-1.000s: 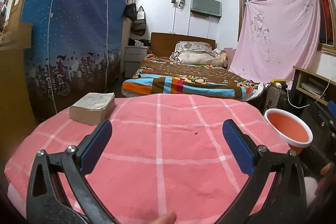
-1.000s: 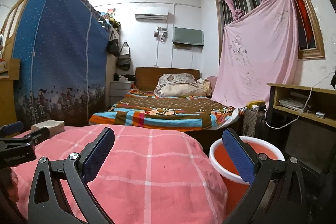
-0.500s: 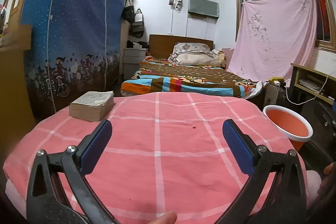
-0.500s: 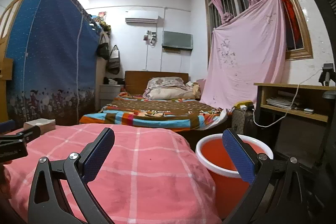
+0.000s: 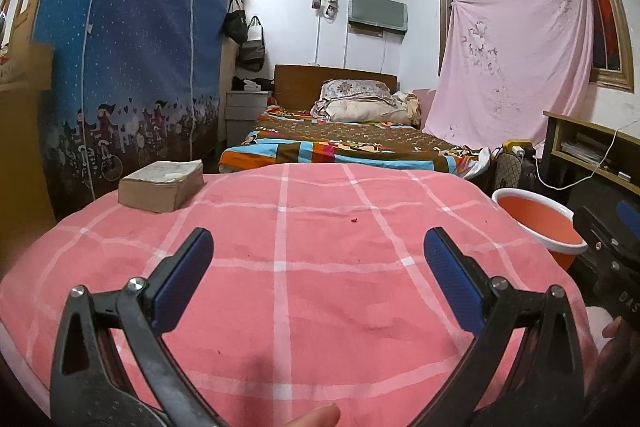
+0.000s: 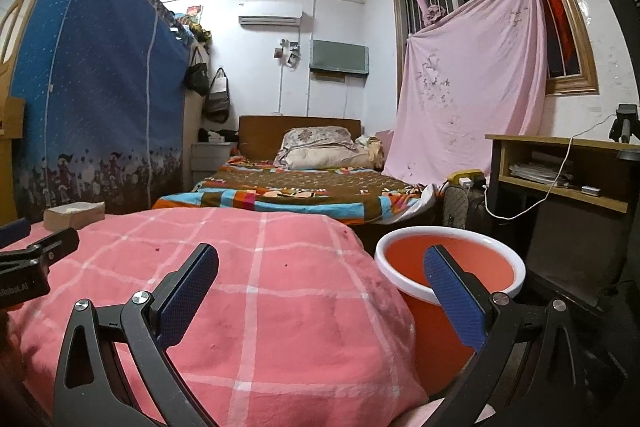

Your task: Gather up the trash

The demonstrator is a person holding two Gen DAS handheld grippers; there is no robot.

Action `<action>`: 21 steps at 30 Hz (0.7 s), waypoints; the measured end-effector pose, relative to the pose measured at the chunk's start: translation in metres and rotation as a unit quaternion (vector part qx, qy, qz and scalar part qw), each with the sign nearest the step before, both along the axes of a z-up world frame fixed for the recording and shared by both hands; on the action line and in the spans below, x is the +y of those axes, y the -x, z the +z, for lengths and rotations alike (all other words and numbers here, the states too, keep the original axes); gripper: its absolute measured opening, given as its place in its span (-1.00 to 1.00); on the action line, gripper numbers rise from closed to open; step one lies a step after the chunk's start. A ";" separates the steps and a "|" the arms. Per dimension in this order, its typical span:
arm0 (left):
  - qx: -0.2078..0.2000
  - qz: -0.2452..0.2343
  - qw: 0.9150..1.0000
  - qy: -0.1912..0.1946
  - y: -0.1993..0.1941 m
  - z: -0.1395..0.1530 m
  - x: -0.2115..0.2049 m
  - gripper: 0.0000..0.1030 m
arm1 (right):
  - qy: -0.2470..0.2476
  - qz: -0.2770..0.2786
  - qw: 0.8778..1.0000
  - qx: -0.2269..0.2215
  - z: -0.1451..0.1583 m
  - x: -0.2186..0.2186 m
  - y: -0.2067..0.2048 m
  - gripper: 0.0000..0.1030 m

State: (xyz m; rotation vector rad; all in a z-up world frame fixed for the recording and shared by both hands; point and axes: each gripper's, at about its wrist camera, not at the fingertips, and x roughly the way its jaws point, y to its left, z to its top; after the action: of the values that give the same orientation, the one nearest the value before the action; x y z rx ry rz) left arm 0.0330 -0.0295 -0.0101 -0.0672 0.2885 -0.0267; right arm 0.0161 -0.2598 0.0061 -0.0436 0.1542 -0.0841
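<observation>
The orange bucket [image 6: 448, 267] had drawn closer under my right gripper [image 6: 320, 291] over the last second, its white rim now just behind the right finger; I judged the drop-off was done. No trash showed on the pink checked cover [image 5: 320, 267] beyond tiny dark specks. My left gripper [image 5: 318, 277] hovered over the cover. Both were spread, holding nothing. A worn book [image 5: 162, 185] lay far left.

Right hand-held gripper [image 6: 320, 275] now nearer the orange bucket [image 6: 450, 263] (jaws wide apart), bucket larger in view.
</observation>
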 end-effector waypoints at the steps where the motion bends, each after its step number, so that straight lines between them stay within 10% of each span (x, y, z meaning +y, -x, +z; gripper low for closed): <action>1: -0.002 0.001 1.000 -0.004 0.001 0.000 -0.001 0.70 | -0.001 -0.001 1.000 0.001 -0.001 0.001 0.000 1.00; 21: -0.010 0.005 1.000 -0.014 0.005 0.003 -0.002 0.70 | -0.010 0.001 1.000 0.003 -0.001 -0.004 0.000 1.00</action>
State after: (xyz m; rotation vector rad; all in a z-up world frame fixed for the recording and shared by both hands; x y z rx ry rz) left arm 0.0283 -0.0317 -0.0071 -0.0409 0.2691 -0.0138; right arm 0.0165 -0.2639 0.0047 -0.0240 0.1616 -0.0809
